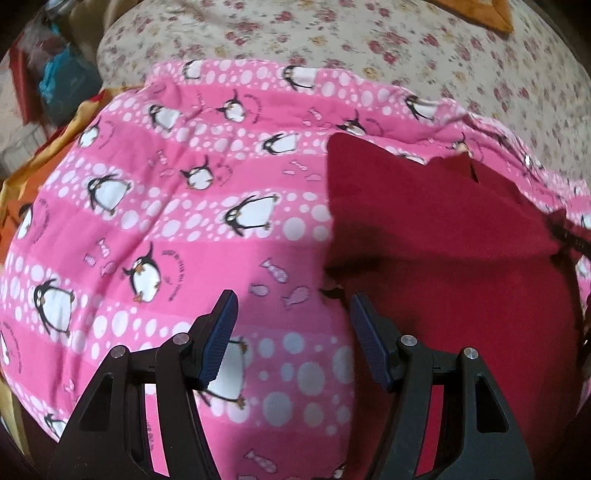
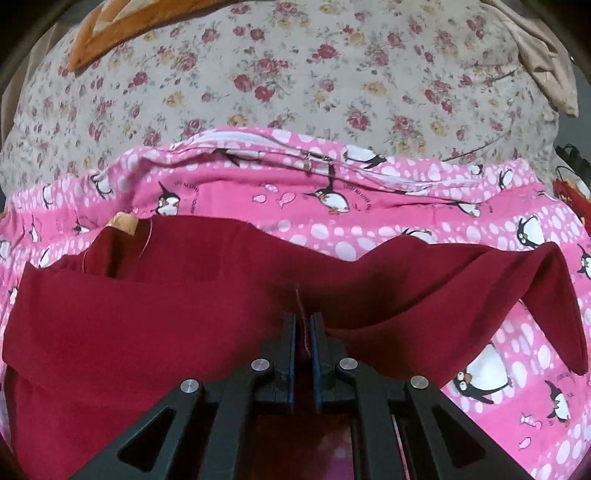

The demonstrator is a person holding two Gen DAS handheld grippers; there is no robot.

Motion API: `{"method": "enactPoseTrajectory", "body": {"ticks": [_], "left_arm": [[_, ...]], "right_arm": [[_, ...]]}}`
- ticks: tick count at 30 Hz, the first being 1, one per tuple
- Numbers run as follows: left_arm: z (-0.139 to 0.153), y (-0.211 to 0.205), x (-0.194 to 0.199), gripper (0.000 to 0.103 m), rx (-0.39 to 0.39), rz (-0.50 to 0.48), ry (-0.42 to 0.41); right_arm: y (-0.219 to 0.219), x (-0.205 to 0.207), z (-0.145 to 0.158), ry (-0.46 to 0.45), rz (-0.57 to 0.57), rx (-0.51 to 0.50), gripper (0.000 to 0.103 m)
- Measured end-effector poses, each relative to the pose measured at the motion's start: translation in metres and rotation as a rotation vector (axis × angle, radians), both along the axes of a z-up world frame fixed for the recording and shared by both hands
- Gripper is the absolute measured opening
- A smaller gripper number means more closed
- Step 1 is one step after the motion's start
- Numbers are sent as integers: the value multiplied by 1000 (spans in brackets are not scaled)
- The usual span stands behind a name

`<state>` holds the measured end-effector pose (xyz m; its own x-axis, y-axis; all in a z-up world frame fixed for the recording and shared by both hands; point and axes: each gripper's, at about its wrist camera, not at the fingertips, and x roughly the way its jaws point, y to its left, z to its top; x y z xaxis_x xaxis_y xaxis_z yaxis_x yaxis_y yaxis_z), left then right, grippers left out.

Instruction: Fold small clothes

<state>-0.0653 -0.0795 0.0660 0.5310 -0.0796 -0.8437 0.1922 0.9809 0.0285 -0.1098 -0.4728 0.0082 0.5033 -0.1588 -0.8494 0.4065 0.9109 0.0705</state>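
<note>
A dark red garment [image 1: 443, 236] lies on a pink penguin-print blanket [image 1: 177, 192]. In the left wrist view my left gripper [image 1: 291, 306] is open and empty, its fingers above the blanket just left of the garment's left edge. In the right wrist view the red garment [image 2: 147, 325] fills the lower frame, partly folded, with a raised flap at the right. My right gripper [image 2: 303, 321] is shut on a pinched ridge of the red garment near its middle.
The pink blanket [image 2: 369, 206], with a white zipper edge, lies on a floral bedsheet [image 2: 295, 74]. An orange cloth [image 2: 110, 33] lies at the far left corner, also in the left wrist view [image 1: 476, 14]. Bags and clutter [image 1: 55, 81] sit beyond the bed's left edge.
</note>
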Motion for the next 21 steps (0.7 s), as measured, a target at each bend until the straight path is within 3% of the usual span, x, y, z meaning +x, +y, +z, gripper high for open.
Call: {"method": "enactPoseTrajectory", "body": {"ticks": [3,8,10,12,14,17,21], "left_arm": [[5,10,2,64,-21,52,5],[32,20,-3,64,-46,152,-97],[39,17,0,64,-107,145,-109],[41,4,8,64,-130,111,-108],[41,-15,19,65,-117,83,-120],[26,-44,43,65,-91,45,-86],[-19,-63,71,65,11,60,-20]], "right_arm": [[1,0,-4,10,-4,-2,6],[-9,-9,7,-6,-9,84,8],[-9,-18,20,-36,-8,91,17],[-2,-22,32,-75,29,102,40],[9,-18,39,-101,79,142,45],[32,-1,37,-92,164,202,45],[57,19,20,-48,225,149,45]]}}
